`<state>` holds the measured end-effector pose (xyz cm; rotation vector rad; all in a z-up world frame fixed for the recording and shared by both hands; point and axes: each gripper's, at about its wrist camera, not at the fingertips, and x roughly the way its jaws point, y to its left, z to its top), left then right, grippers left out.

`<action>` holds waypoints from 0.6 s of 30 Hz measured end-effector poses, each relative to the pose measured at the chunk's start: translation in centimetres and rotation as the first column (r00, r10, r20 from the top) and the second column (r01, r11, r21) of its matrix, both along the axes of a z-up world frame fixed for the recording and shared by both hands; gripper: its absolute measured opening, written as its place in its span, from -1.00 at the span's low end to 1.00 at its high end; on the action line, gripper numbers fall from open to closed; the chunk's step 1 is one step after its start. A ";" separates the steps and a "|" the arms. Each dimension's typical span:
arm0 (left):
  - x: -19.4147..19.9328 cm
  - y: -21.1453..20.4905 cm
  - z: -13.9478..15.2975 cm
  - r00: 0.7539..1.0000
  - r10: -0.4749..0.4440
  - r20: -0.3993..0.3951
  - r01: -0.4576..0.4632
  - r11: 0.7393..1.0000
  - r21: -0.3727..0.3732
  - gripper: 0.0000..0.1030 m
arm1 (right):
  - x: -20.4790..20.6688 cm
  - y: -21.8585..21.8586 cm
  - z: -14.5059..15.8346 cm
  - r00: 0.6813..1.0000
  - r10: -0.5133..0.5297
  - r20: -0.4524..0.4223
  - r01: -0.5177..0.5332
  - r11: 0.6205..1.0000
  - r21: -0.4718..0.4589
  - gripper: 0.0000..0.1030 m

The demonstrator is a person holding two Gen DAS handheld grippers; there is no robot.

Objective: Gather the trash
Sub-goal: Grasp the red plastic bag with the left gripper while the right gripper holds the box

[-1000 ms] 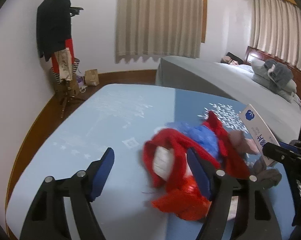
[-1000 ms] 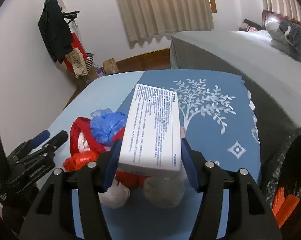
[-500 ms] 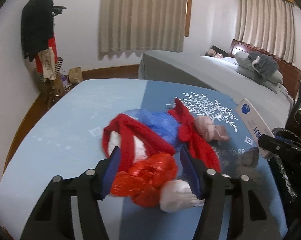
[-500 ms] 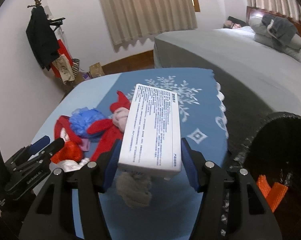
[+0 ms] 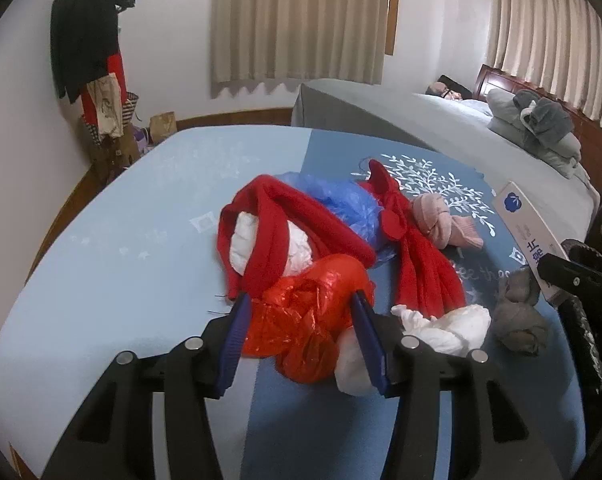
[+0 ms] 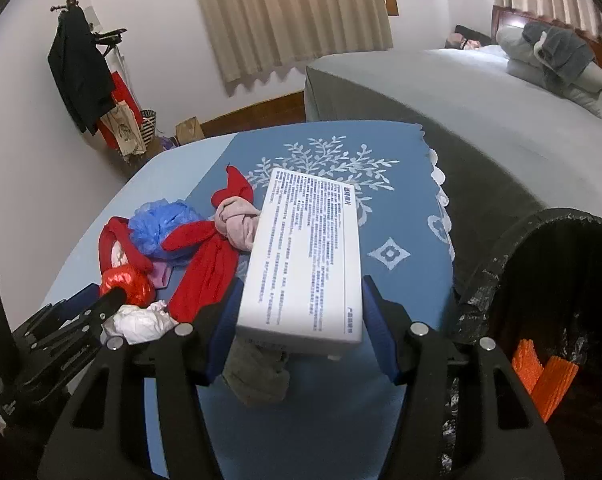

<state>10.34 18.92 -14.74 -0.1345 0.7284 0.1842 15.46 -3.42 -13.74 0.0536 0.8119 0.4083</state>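
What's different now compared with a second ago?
The left gripper has swung over the red plastic bag; its jaws have just been closing, the bag between them. The trash bin has come into the right camera's view. The right gripper stays clamped on the white box; the pile looks unmoved.

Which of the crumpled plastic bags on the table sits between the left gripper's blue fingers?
The red plastic bag, crinkled and shiny, lies between the left gripper fingers. The blue bag sits farther back among the red cloth; the white one lies to the right.

The flat white cardboard box [image 6: 303,260] carries dense small print too fine to read; its end [image 5: 519,220] shows a blue cloud-shaped logo and large dark-blue characters.
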 end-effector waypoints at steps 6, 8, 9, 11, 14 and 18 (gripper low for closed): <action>0.6 -0.3 0.1 1.000 -0.019 0.000 0.019 1.000 -0.024 -0.12 | 0.0 0.0 -0.1 1.000 0.000 -0.001 0.000 1.000 -0.002 0.10; 0.5 -0.4 0.2 1.000 -0.023 0.005 0.023 1.000 -0.020 -0.33 | 0.0 0.0 0.0 1.000 0.001 0.000 -0.001 1.000 0.001 0.10; 0.4 -0.4 0.4 1.000 -0.027 0.011 0.027 0.999 -0.018 -0.36 | 0.0 0.0 0.0 1.000 0.002 0.001 -0.002 1.000 0.000 0.10; 0.0 -0.6 0.7 0.999 -0.033 0.026 0.034 0.999 -0.017 -0.43 | -0.1 0.0 0.1 1.000 0.003 0.006 -0.003 1.000 0.004 0.10; -0.3 -1.0 1.4 0.998 -0.043 0.046 0.044 0.999 -0.016 -0.48 | -0.3 -0.1 0.3 1.000 0.006 0.013 -0.006 1.000 0.009 0.10; -0.8 -1.4 3.0 0.995 -0.050 0.090 0.051 0.999 -0.004 -0.50 | -0.5 -0.4 1.1 1.000 0.003 0.026 -0.004 1.000 0.019 0.10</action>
